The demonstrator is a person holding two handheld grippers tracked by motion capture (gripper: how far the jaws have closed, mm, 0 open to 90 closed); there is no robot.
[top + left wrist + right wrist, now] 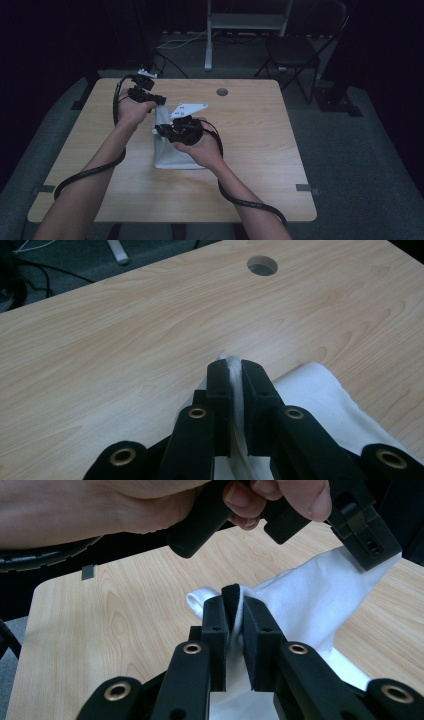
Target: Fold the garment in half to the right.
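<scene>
Forearms came in from the bottom of the high view, cables trailing. Both grippers held a white cloth (pixel 172 150) near mid-table (pixel 260 150). Left gripper (pixel 159 101) clamped the cloth's far corner and lifted it; right gripper (pixel 161 131) clamped an edge closer to the person. Rest of the cloth lay on the wood.

Left gripper view gave what the high view hid: jaws pressed together on a thin fold of cloth (pixel 320 390) at the tips (pixel 235 371), table hole (pixel 262 265) beyond.

Right gripper view showed its own jaws pinched on a bunched cloth (pixel 310 600) edge at the tips (pixel 237 605), plus the left hand (pixel 150 505) and left gripper above, cloth stretched taut between the two.
</scene>
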